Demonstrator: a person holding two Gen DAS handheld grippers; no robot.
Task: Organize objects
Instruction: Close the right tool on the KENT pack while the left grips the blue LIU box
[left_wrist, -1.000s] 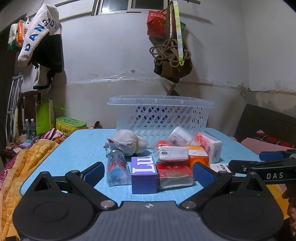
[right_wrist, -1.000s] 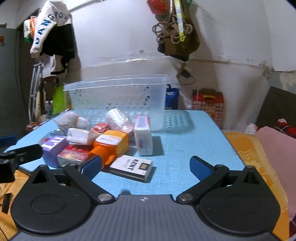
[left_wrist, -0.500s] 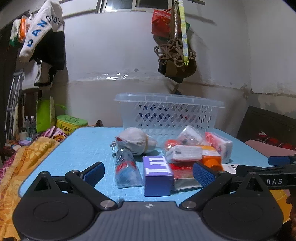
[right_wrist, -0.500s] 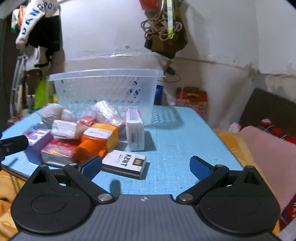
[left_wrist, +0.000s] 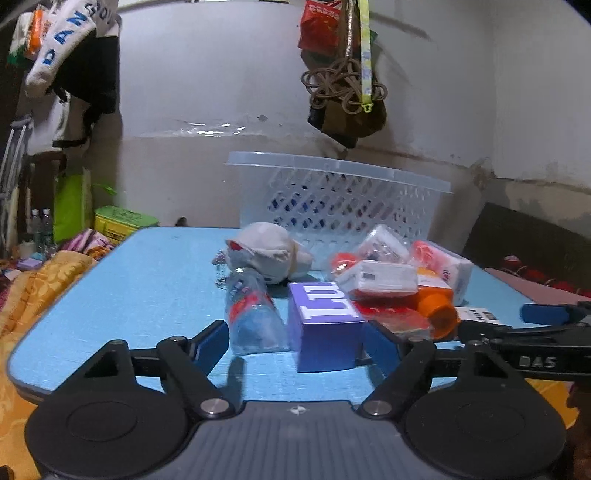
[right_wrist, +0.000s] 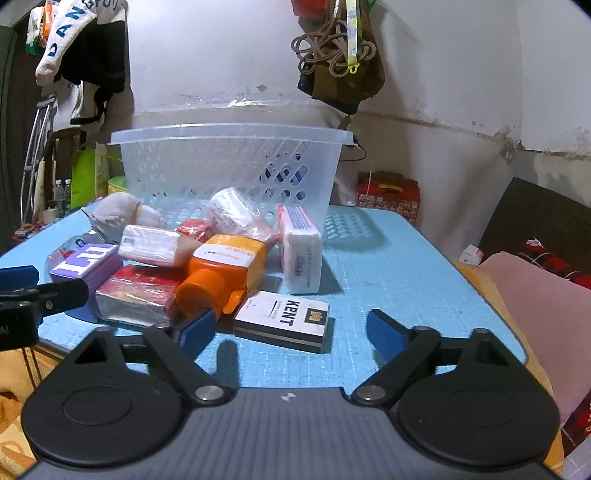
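A pile of small objects lies on the blue table in front of a clear plastic basket. My left gripper is open; a purple box and a clear wrapped bottle lie between its fingers, untouched by the pads as far as I can tell. My right gripper is open, low over the table's near edge, with a white KENT cigarette pack between its fingers. An orange bottle, a red packet and a tissue pack lie beside it.
The basket also shows in the right wrist view. A grey cloth bundle lies at the pile's left. Bags hang on the wall. Yellow bedding lies left of the table and a pink cushion right of it.
Both grippers have moved forward toward the pile. The purple box and bottle now lie between the left fingers, and the KENT pack between the right fingers.
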